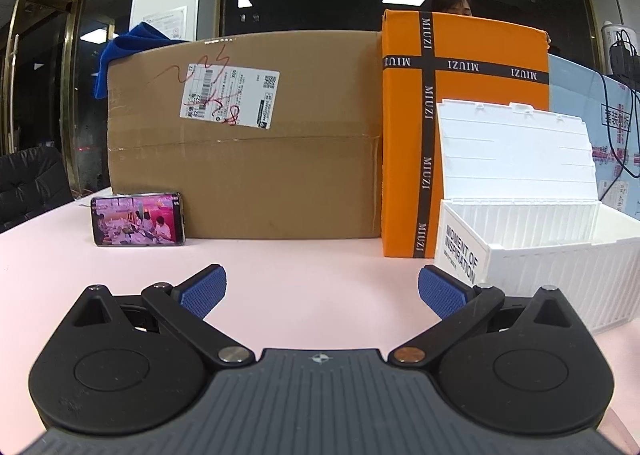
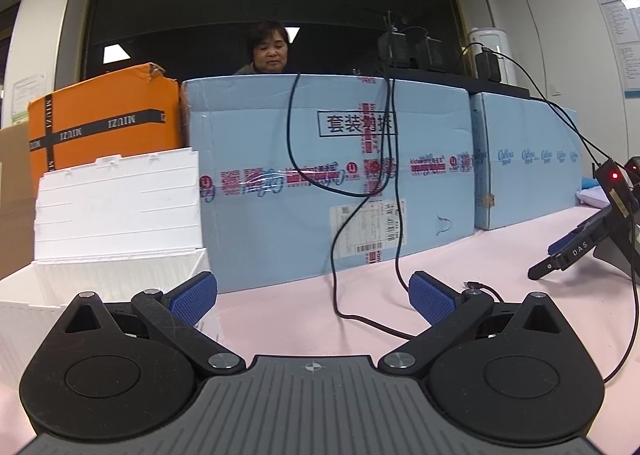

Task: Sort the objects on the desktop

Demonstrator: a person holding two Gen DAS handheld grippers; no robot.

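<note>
A white ribbed storage box point(image 1: 560, 263) with its lid raised stands on the pink table at the right of the left wrist view; the same box point(image 2: 100, 255) fills the left of the right wrist view. My left gripper point(image 1: 322, 293) is open and holds nothing, just left of the box's near corner. My right gripper point(image 2: 312, 297) is open too, nothing between its blue pads, with the box's wall behind its left finger. A phone point(image 1: 138, 220) with a lit screen leans against a brown carton. The inside bottom of the box is hidden.
A brown carton point(image 1: 248, 143), an orange box point(image 1: 464, 115) and light blue cartons point(image 2: 328, 175) wall off the back of the table. Black cables point(image 2: 340, 295) trail over the pink surface. Another gripper device point(image 2: 580, 247) lies at far right. A person sits behind the boxes.
</note>
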